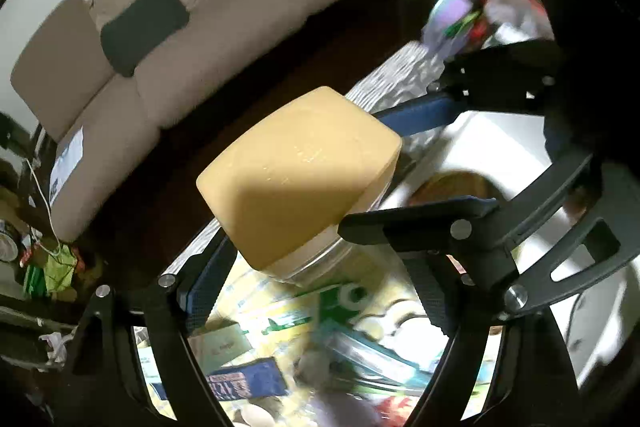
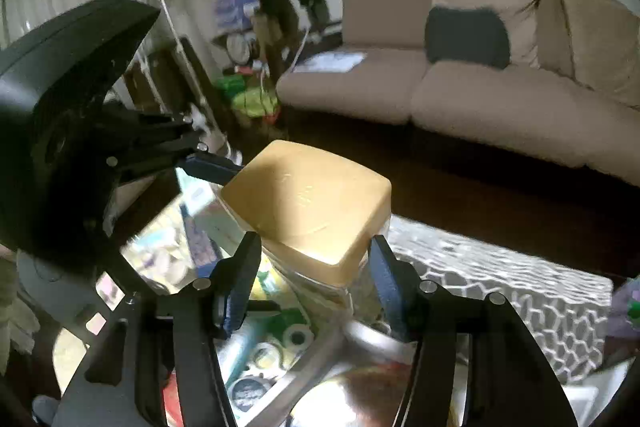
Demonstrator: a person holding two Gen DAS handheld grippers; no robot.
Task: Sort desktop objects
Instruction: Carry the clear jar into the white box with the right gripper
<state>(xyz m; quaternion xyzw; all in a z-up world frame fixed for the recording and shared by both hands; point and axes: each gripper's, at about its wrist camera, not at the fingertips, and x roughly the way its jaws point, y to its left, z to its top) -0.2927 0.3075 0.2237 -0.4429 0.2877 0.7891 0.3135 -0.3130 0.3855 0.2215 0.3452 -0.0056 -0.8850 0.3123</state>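
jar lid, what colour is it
Tan, a yellowish beige; the lid shows best in the left wrist view.

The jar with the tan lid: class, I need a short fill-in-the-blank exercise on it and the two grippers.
1. The jar's lid is ____ in colour.
2. The jar is gripped by ____ grippers at once.
3. Behind the jar stands a beige ____ with a dark cushion on it.

Missing words: tan; two; sofa

One clear glass jar with a square tan lid (image 1: 298, 175); two black grippers with blue pads, left gripper (image 1: 316, 291) and right gripper (image 2: 314, 267); one beige three-seat sofa (image 2: 500, 79); one dark cushion (image 2: 466, 37).
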